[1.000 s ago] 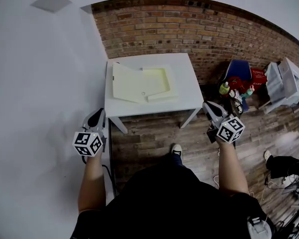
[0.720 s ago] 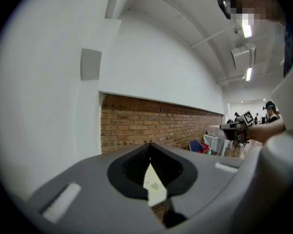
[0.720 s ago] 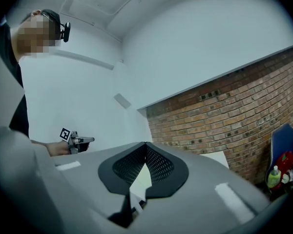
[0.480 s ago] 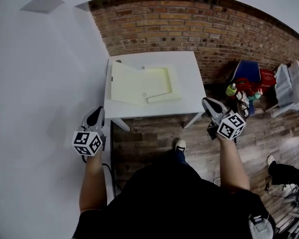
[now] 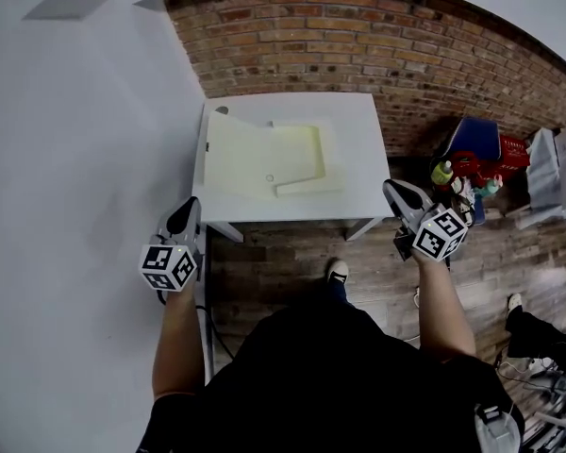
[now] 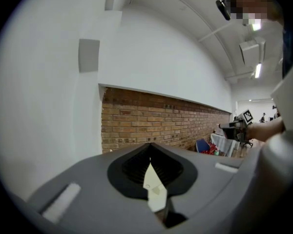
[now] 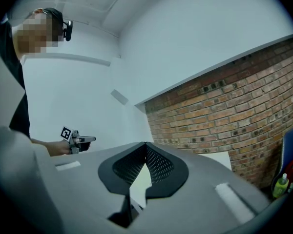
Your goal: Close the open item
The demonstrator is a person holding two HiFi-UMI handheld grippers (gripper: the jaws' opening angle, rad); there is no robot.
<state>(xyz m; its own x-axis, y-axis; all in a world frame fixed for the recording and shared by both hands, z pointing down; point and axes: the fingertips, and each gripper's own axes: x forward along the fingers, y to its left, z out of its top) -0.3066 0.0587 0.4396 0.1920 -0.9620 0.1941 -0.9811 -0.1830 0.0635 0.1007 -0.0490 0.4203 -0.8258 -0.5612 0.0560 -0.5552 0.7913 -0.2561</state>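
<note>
A pale yellow flat box [image 5: 264,159] lies open on the small white table [image 5: 358,121], its lid spread toward the left and its shallow tray on the right. Both grippers hang in the air short of the table's near edge, touching nothing. My left gripper [image 5: 185,208] is off the table's near left corner, jaws together and empty [image 6: 150,144]. My right gripper [image 5: 389,187] is off the near right corner, its jaws also meeting at the tips with nothing held [image 7: 145,143]. A sliver of the yellow box [image 6: 155,186] shows through the left jaws' gap.
A white wall [image 5: 75,159] runs close along the table's left side and a brick wall [image 5: 358,45] stands behind it. On the wooden floor to the right are a red and blue bag [image 5: 476,149], bottles [image 5: 441,173] and grey bins [image 5: 557,173]. My shoe [image 5: 336,270] is below the table.
The view has shifted a little closer to the table, which now sits slightly lower in the frame. Both grippers stay in about the same places, still shut.
</note>
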